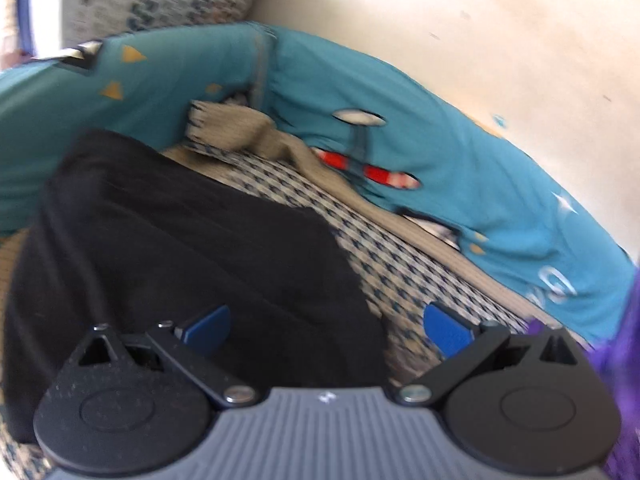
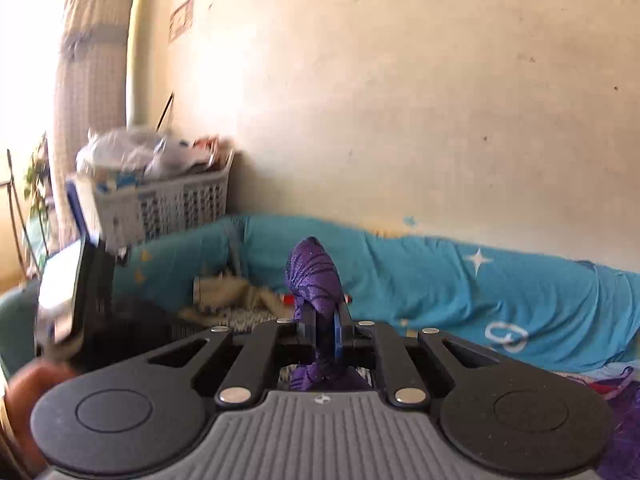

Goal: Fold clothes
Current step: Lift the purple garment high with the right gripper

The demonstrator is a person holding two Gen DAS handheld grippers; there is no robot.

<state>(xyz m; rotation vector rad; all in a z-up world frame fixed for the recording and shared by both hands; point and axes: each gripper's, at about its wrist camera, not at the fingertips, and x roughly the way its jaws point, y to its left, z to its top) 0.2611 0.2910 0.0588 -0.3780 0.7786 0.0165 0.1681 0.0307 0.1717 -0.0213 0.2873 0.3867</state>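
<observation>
Purple cloth point(image 1: 624, 364) shows only as a blurred sliver at the right edge of the left wrist view, cut off by the frame. Most of this view is soft with blur. The left gripper point(image 1: 326, 330) has its blue-padded fingers point(image 1: 208, 322) spread wide with nothing between them, hovering over a black garment point(image 1: 192, 248) that lies in smooth, heavy folds on a checked blue-and-beige mat point(image 1: 400, 256). Behind it lies a crumpled beige knit piece point(image 1: 240, 130) with a fringed edge, against a teal sheet point(image 1: 460, 168) printed with triangles, stars and a red-and-white shape whose outline is hard to read.

From the right wrist view, the right gripper point(image 2: 326, 330) has its fingers pressed together on the purple cloth point(image 2: 314, 276), which bunches into a glossy, pleated knob above the pads and hangs below them. To the left, a grey lattice laundry basket point(image 2: 176, 204) is heaped with blurred clothes and plastic. A smeared dark device point(image 2: 76, 284) and part of a hand point(image 2: 28, 408) sit at the left edge, too blurred to identify further.
</observation>
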